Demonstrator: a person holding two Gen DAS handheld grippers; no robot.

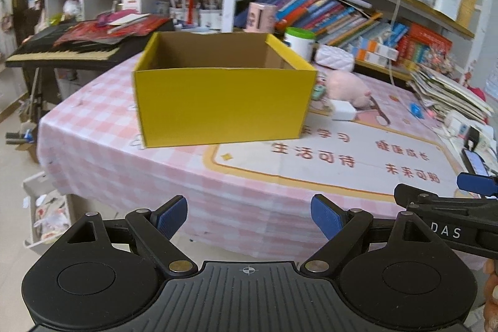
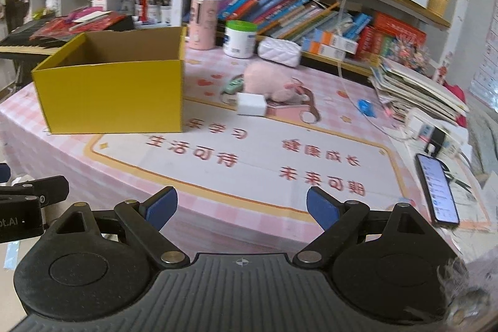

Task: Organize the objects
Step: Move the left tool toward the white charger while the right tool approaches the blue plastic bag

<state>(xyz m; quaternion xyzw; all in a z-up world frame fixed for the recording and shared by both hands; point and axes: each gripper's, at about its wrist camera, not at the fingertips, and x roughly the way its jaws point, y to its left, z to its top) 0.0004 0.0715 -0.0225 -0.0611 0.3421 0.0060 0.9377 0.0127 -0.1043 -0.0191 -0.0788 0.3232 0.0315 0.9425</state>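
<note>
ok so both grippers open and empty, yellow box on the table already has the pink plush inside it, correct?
Not quite. The pink plush lies on the tablecloth to the right of the yellow box, not inside it; the right wrist view shows this. Both the left gripper and right gripper are open and empty.

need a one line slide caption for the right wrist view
Open right gripper faces an open yellow box, pink plush toy and white charger on a pink tablecloth.

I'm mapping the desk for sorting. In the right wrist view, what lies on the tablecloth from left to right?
Yellow box → white charger block → blue clip → phone.
</note>
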